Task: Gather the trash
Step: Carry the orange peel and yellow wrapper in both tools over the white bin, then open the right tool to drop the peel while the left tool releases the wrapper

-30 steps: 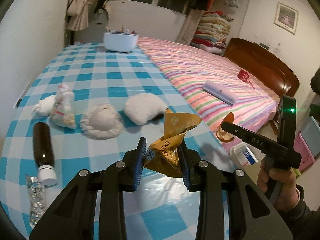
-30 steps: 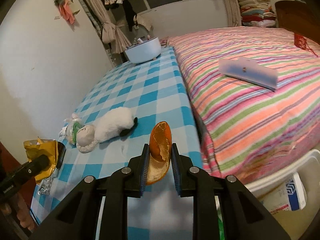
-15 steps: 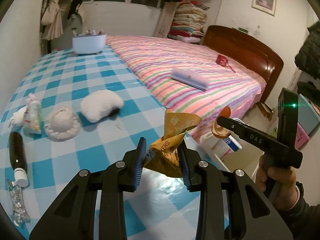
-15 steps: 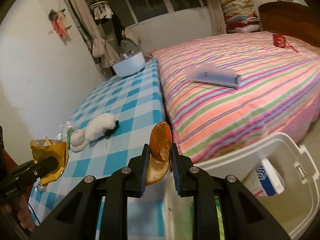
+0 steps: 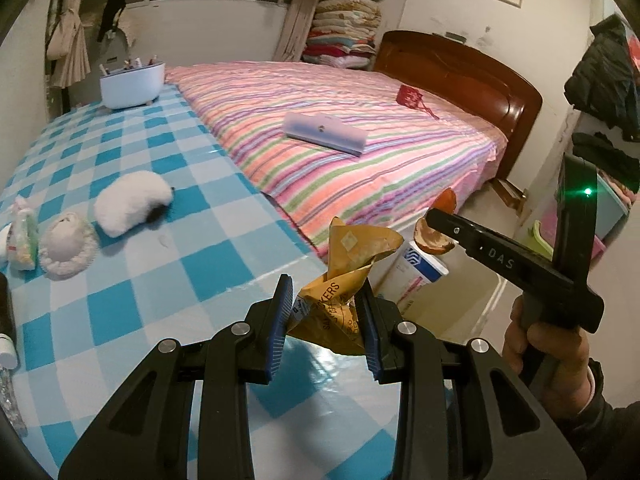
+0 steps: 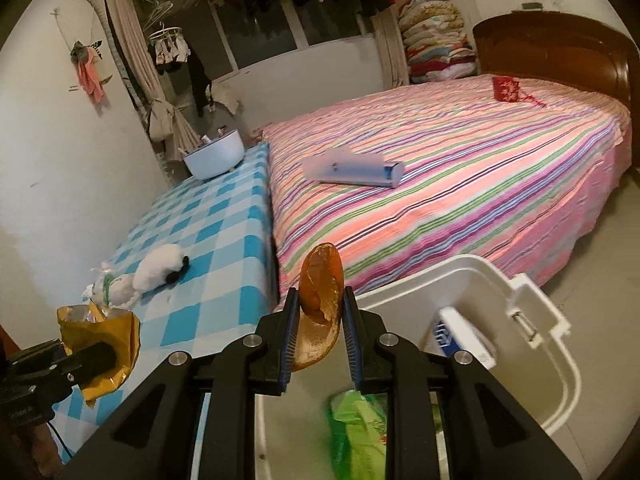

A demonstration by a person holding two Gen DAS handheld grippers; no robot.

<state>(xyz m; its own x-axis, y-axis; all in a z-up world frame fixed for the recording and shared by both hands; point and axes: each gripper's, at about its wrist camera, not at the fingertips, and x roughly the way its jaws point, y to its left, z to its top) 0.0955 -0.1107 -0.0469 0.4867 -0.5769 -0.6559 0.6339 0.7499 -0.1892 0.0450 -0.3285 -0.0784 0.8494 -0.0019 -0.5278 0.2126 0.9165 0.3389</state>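
Observation:
My left gripper (image 5: pixel 326 312) is shut on a crumpled yellow snack wrapper (image 5: pixel 346 268), held above the near corner of the blue checked table (image 5: pixel 132 280). The same wrapper (image 6: pixel 100 340) shows at the lower left of the right wrist view. My right gripper (image 6: pixel 318 332) is shut on an orange peel (image 6: pixel 320 304), held over the rim of a white plastic bin (image 6: pixel 472 280) on the floor. That peel (image 5: pixel 434 228) also shows in the left wrist view, pinched in the right gripper a hand holds. In the bin lie a white and blue carton (image 6: pixel 460 336) and green wrapping (image 6: pixel 360 428).
On the table lie a white plush toy (image 5: pixel 132 202), a round knitted piece (image 5: pixel 66 246), a small snack bag (image 5: pixel 22 228), a bottle cap end (image 5: pixel 6 350) at the left edge, and a pale tub (image 5: pixel 132 84) at the far end. A striped bed (image 5: pixel 340 132) bears a flat box (image 5: pixel 324 134).
Both grippers have swung to the right, off the table's middle toward its corner. The white bin has come into the right wrist view below the orange peel. Both grips are unchanged.

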